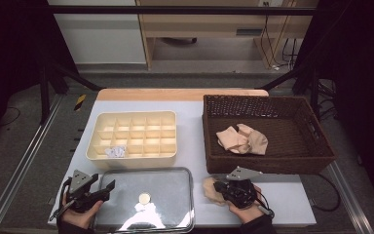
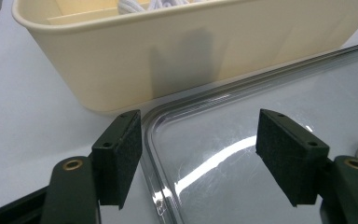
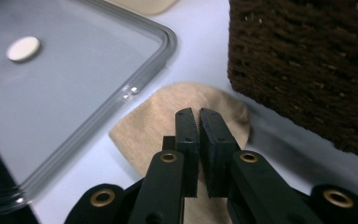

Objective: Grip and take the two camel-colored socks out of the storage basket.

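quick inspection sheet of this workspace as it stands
surface: pale table, wooden far edge
job's things: beige sock on the table under the right gripper; more beige socks in the wicker basket
clutter: cream divider box with a white item; clear lid
grippers: right jaws shut over the sock, grip unclear; left gripper open at the lid corner
cables: one trailing right of the table
surroundings: dark frame, wooden furniture behind
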Tool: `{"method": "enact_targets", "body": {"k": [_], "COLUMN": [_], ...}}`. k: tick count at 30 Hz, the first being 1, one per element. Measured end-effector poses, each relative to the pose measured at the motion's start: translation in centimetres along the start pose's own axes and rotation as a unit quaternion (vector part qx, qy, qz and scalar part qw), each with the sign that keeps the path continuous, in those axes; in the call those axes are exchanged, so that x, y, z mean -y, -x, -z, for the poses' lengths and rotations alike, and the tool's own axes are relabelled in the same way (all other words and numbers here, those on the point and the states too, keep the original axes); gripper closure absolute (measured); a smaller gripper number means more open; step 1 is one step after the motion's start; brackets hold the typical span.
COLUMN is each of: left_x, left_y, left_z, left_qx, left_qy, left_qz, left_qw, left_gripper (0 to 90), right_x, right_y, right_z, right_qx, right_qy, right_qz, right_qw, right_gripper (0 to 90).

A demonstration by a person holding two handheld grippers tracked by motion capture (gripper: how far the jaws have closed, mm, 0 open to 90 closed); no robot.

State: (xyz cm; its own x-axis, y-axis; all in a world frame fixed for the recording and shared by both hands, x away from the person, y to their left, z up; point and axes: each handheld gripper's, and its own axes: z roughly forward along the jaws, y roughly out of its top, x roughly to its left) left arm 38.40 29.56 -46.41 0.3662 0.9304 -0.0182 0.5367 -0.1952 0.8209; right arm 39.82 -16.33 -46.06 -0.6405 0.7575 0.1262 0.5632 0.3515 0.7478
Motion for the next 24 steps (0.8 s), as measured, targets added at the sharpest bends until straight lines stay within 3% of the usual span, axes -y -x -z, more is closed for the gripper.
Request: {"method": "enact_targets", "body": {"k": [7, 24], "left_x": [0.0, 0.0], "left_y": [0.0, 0.0], "left_z": [0.0, -0.1], "left_qx": [0.0, -0.004], "left_qy": [-0.002, -0.001], "left_qz": [0.0, 0.0], "left_qw": [1.0, 1.0], "left_gripper": [30.3, 29.5], "right_x": [0.0, -2.8], "right_y": [-0.3, 0.2], "right_z": [0.1, 4.3], "right_qx": [0.0, 0.012], "right_qy": [0.013, 0.096], "right_qz": [0.005, -0.007], "right_qw": [0.9999, 0.9953], "right_gripper": [79.2, 67.8]}}
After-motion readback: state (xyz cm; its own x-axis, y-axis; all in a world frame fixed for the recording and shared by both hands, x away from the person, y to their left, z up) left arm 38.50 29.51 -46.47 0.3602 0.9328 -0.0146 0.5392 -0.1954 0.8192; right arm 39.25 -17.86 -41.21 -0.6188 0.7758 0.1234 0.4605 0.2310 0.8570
